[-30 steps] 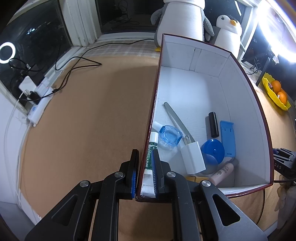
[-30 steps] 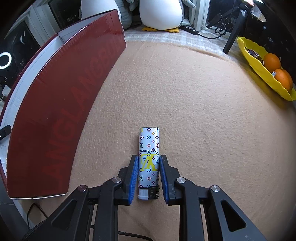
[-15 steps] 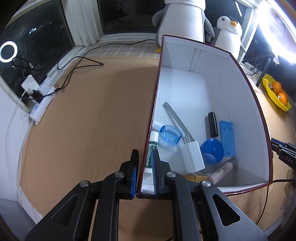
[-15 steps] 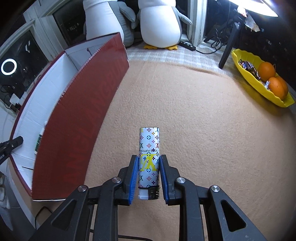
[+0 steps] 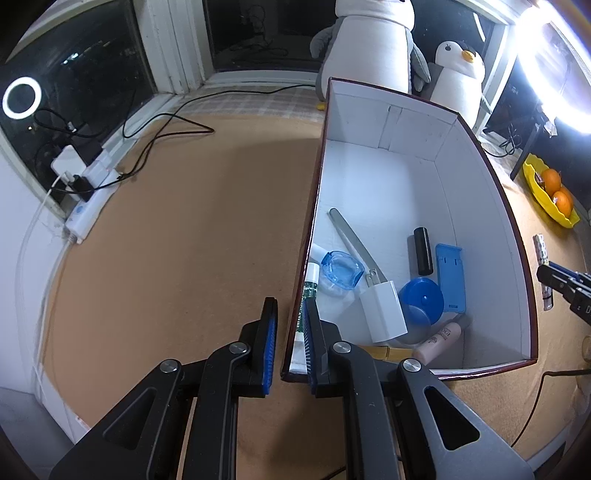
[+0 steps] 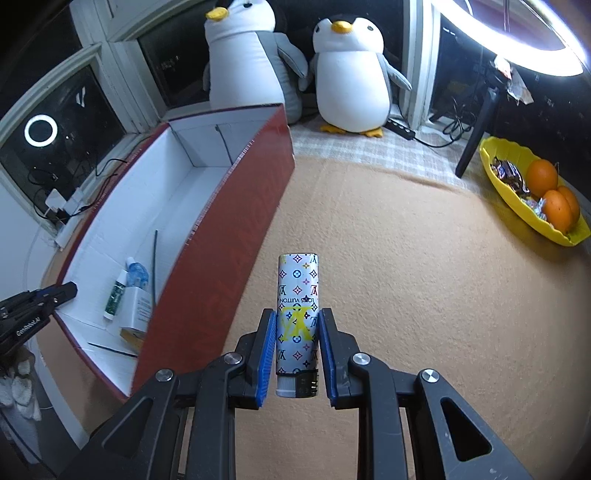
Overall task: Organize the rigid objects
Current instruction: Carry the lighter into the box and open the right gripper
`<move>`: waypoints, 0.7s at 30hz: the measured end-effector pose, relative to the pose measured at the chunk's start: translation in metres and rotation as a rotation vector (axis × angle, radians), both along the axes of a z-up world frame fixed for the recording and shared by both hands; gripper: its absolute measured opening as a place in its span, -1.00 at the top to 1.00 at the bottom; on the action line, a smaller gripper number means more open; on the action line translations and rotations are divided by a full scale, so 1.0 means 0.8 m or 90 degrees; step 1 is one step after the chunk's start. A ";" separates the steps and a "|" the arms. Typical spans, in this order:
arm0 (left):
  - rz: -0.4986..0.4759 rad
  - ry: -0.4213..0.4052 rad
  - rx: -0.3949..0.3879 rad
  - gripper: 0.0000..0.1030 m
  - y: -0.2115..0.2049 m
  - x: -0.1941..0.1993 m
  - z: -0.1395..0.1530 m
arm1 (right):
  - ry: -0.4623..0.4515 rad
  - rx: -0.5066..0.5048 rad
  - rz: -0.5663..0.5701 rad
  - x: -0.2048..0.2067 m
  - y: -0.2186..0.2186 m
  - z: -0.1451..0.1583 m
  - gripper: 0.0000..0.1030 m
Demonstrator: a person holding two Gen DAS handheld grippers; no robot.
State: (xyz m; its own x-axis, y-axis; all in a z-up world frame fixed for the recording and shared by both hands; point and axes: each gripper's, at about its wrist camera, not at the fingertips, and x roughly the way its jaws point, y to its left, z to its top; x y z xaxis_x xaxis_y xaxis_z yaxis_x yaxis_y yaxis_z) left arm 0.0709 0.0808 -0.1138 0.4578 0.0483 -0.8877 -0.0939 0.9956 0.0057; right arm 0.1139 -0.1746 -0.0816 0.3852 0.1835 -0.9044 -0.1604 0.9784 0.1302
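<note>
My right gripper (image 6: pixel 297 325) is shut on a white patterned lighter (image 6: pixel 298 295) and holds it in the air to the right of the box; it also shows in the left wrist view (image 5: pixel 542 271). The dark red box (image 5: pixel 515 236) with white inside (image 6: pixel 229 177) holds a white charger (image 5: pixel 382 312), a blue lid (image 5: pixel 424 299), a blue stand (image 5: pixel 450 277), a black cylinder (image 5: pixel 423 249), a clear blue case (image 5: pixel 341 267), a metal file (image 5: pixel 354 240) and tubes. My left gripper (image 5: pixel 290 328) is shut on the box's near left wall.
Two plush penguins (image 6: pixel 349 74) stand behind the box. A yellow tray with oranges (image 6: pixel 535 195) lies at the right. Cables and a power strip (image 5: pixel 88 181) lie at the left by the window. A ring light (image 6: pixel 517 33) shines at the top right.
My right gripper has lifted the lighter off the carpet and risen, so the box's inside comes into its view. The left gripper keeps its hold on the box wall.
</note>
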 end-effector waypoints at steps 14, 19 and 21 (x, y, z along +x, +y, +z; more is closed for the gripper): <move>-0.002 -0.015 0.009 0.87 -0.003 -0.006 0.008 | -0.043 0.027 0.058 -0.004 0.042 0.042 0.60; -0.001 -0.021 0.011 0.89 -0.004 -0.007 0.011 | -0.050 0.034 0.081 -0.005 0.061 0.051 0.60; -0.001 -0.022 0.013 0.89 -0.004 -0.008 0.011 | -0.052 0.036 0.090 -0.005 0.067 0.052 0.60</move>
State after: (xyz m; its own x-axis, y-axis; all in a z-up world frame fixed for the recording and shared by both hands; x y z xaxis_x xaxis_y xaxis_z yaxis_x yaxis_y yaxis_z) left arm 0.0646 0.0774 -0.1051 0.4884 0.0650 -0.8702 -0.0927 0.9954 0.0223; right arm 0.1101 -0.1207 -0.0399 0.4237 0.2900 -0.8581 -0.3076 0.9371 0.1648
